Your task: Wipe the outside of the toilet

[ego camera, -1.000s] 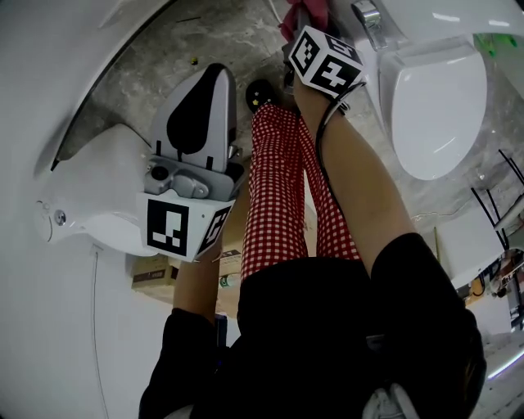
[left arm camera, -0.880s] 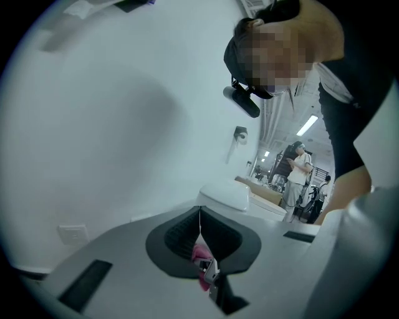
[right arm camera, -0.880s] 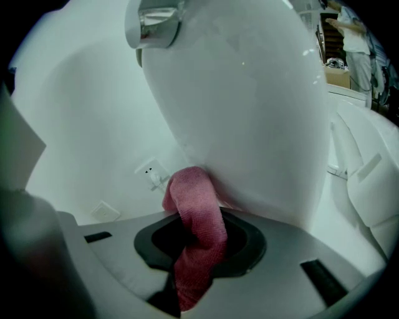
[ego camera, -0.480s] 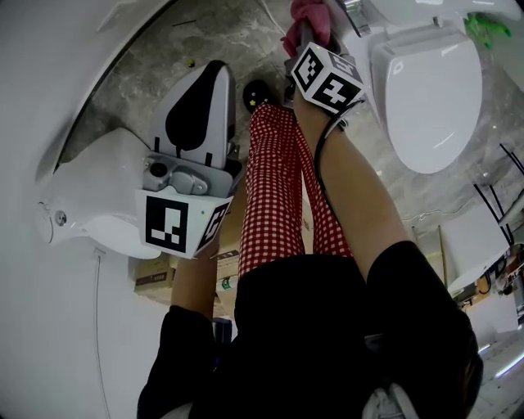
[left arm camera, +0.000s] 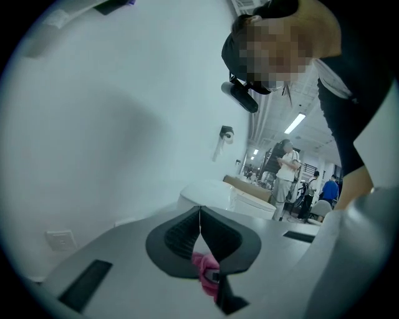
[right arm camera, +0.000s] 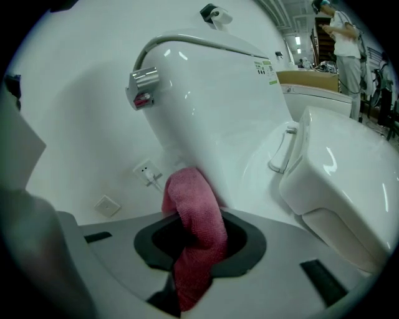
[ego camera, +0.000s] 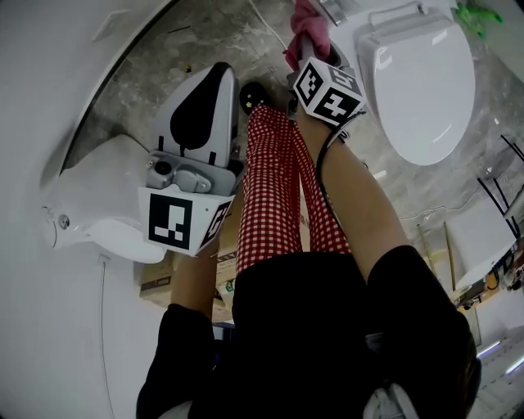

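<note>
The white toilet [ego camera: 417,82] stands at the upper right of the head view with its lid down. In the right gripper view its tank [right arm camera: 212,93] carries a chrome flush lever [right arm camera: 143,84], and the seat and lid [right arm camera: 336,162] lie to the right. My right gripper [ego camera: 304,49] [right arm camera: 196,246] is shut on a pink cloth [ego camera: 309,24] [right arm camera: 190,199], whose bunched end lies against the lower tank. My left gripper [ego camera: 214,78] [left arm camera: 199,215] is shut, held away from the toilet and facing a plain wall. A pink scrap [left arm camera: 206,277] shows behind its tips; I cannot tell what it is.
A second white fixture [ego camera: 98,196] sits at the left. Cardboard boxes [ego camera: 164,282] and a round black object [ego camera: 254,94] lie on the marbled floor. My legs in red checked trousers [ego camera: 278,188] stand between the grippers. Wall sockets [right arm camera: 146,171] are beside the tank. People [left arm camera: 287,168] stand far off.
In the head view the right gripper with the cloth sits lower and more cloth shows. The toilet has slid left and up in the frame. The left gripper has barely moved.
</note>
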Action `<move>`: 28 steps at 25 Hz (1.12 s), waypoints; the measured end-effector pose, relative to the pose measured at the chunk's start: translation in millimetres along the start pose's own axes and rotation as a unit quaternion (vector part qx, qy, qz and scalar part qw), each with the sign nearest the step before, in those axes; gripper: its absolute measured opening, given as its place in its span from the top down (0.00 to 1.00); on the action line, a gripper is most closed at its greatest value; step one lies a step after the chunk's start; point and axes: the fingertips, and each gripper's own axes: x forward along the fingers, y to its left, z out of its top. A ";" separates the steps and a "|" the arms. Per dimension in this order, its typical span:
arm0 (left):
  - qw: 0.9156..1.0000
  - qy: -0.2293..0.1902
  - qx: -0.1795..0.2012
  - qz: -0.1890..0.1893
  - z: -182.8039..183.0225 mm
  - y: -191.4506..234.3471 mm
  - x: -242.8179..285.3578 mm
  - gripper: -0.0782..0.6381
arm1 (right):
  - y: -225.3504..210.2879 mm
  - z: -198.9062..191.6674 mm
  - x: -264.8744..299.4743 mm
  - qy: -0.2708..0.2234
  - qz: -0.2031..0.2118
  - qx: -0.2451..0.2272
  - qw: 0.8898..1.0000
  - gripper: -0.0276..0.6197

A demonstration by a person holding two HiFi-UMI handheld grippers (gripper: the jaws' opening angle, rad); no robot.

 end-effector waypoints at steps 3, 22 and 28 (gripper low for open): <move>1.000 -0.002 0.001 -0.003 4.4 -5.9 0.4 0.88 | 1.3 -2.2 -9.9 0.012 0.007 -0.012 1.000 0.81; 1.000 0.000 0.024 0.017 32.7 -9.2 -13.7 0.88 | 104.3 50.3 -97.7 -0.034 0.191 -0.154 0.969 0.81; 0.999 -0.018 0.041 0.017 61.2 -11.9 -17.0 0.88 | 139.8 91.1 -138.3 -0.076 0.244 -0.199 0.946 0.81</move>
